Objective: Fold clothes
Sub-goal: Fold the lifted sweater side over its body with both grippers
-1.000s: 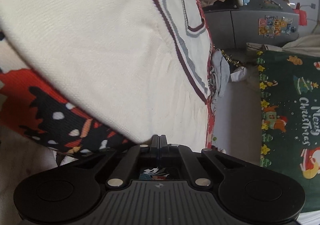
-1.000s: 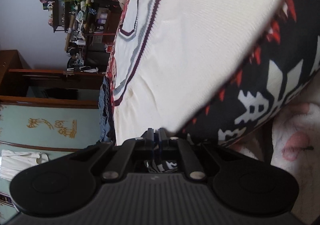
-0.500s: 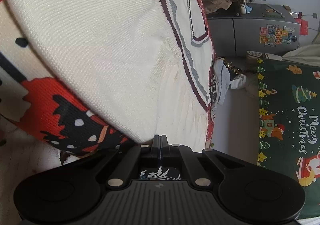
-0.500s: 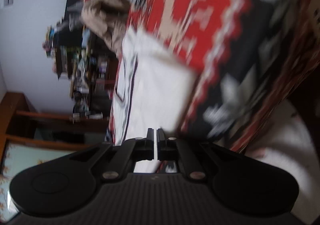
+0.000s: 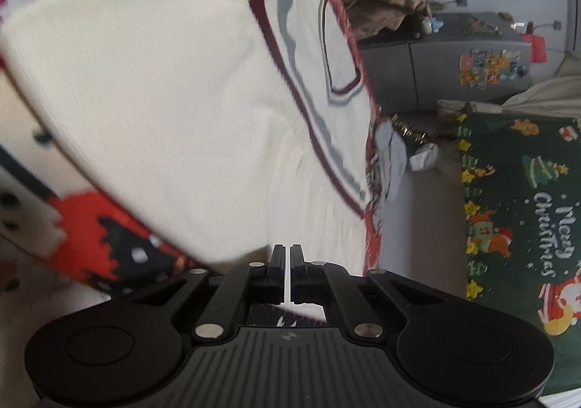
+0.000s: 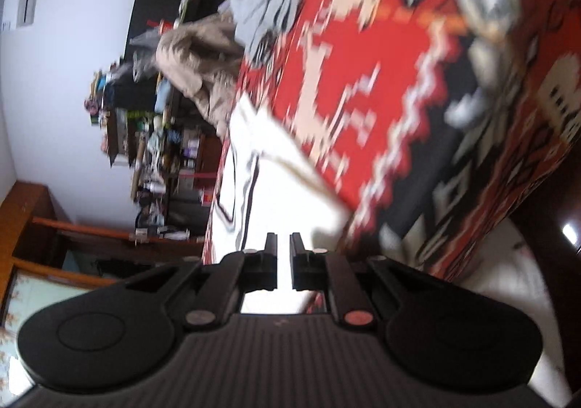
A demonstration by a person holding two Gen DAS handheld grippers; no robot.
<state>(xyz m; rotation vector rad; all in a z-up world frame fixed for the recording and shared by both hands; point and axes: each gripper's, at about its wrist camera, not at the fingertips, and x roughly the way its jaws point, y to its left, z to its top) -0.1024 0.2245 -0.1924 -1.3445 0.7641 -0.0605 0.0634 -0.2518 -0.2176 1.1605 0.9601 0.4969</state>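
Risk of the cream sweater (image 5: 174, 110), spread on the red patterned blanket (image 6: 363, 81) toward twelve o'clock, sliding unfolded: left gripper (image 5: 289, 262) all but closed, apparently gripping nothing; right gripper (image 6: 282, 251) opening, nothing pinched, over its edge.

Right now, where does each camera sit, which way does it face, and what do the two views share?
Left wrist: on the left gripper, looking along its nearly shut fingers over the cream sweater toward a grey fridge; only the gripper shows.
Right wrist: on the right gripper, jaws opening with nothing gripped, facing the red patterned blanket and cluttered shelves; only the gripper shows, blurred.
Shared: the sweater, blanket and tan jacket.
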